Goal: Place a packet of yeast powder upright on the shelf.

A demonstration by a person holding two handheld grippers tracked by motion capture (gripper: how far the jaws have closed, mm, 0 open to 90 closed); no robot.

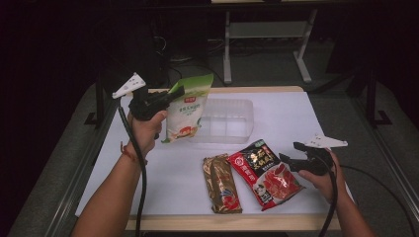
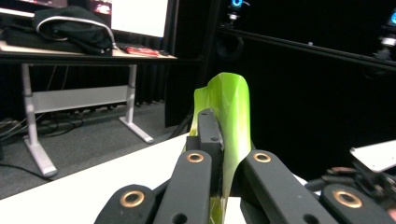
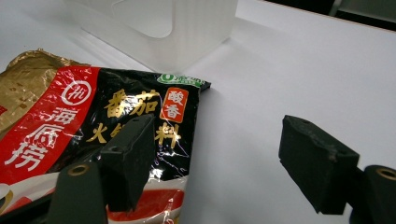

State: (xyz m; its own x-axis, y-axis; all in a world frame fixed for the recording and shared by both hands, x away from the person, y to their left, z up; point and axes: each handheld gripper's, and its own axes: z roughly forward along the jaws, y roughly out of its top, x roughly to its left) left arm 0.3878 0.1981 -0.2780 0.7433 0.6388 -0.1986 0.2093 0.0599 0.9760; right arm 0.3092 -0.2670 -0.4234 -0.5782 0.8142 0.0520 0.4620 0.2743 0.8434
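Note:
My left gripper (image 1: 174,94) is raised over the table's left rear and is shut on the green top edge of a green-and-white pouch (image 1: 187,112), which hangs just left of a clear plastic bin (image 1: 227,118). In the left gripper view the jaws (image 2: 215,140) pinch the green pouch edge (image 2: 229,102). A red-and-black sauce packet (image 1: 264,173) lies flat at the front right, with a gold packet (image 1: 222,183) beside it. My right gripper (image 1: 291,154) rests open at the red packet's right edge. In the right gripper view its left fingertip (image 3: 128,158) is over the red packet (image 3: 84,121), and the other is over bare table.
A white sheet (image 1: 163,173) covers the table, with a wooden edge at the front. The clear bin (image 3: 163,23) stands behind the packets and the gold packet (image 3: 28,79) lies left of the red one. A desk frame (image 1: 267,29) stands on the floor beyond the table.

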